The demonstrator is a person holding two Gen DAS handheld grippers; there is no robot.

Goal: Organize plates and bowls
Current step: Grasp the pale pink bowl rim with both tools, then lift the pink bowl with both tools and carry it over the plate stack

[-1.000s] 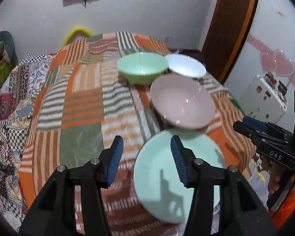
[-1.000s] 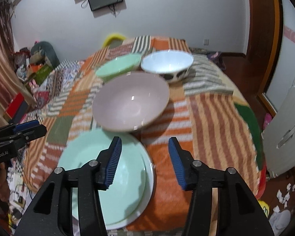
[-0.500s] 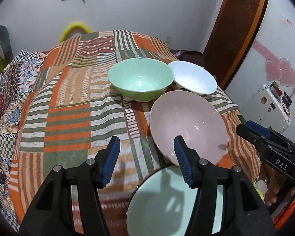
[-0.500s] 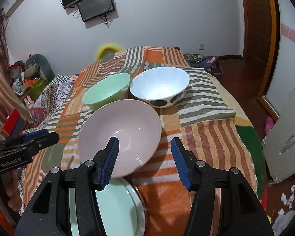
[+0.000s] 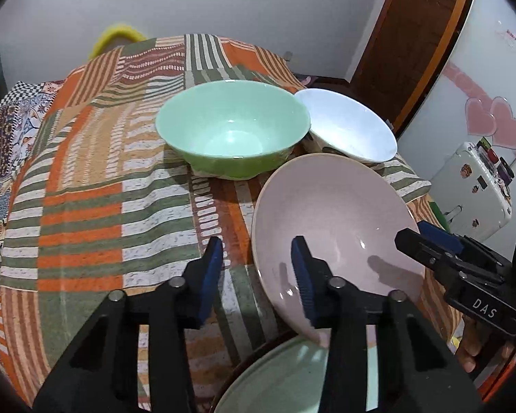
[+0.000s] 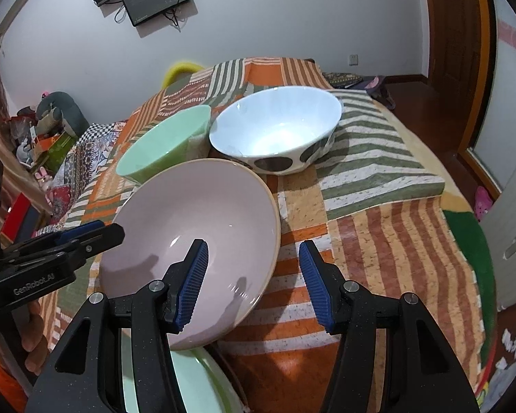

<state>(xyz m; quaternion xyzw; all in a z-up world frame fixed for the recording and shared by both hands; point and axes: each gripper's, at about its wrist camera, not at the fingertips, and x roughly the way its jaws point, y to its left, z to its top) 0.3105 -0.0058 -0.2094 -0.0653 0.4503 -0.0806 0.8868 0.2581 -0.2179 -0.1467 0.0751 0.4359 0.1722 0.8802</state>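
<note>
A: What are the left tongs [image 5: 256,275] doing?

B: They are gaping wide and gripping nothing, straddling the left rim of the pink bowl [image 5: 330,237]. One blue pad [image 5: 302,275] is showing over its inside, the other over the striped blanket [image 5: 86,189].

A: And the right tongs [image 6: 254,280]?

B: Also spreading wide and carrying nothing, straddling that bowl's right rim.

A: Where is the pink bowl sitting?

B: It is tilting on the bed, its near edge overlapping a green plate [image 6: 189,378] at the bottom of both views.

A: The other bowls?

B: A green bowl [image 5: 232,127] and a white bowl [image 6: 275,129] with dark spots are standing upright just behind it, side by side, rims nearly touching.
</note>
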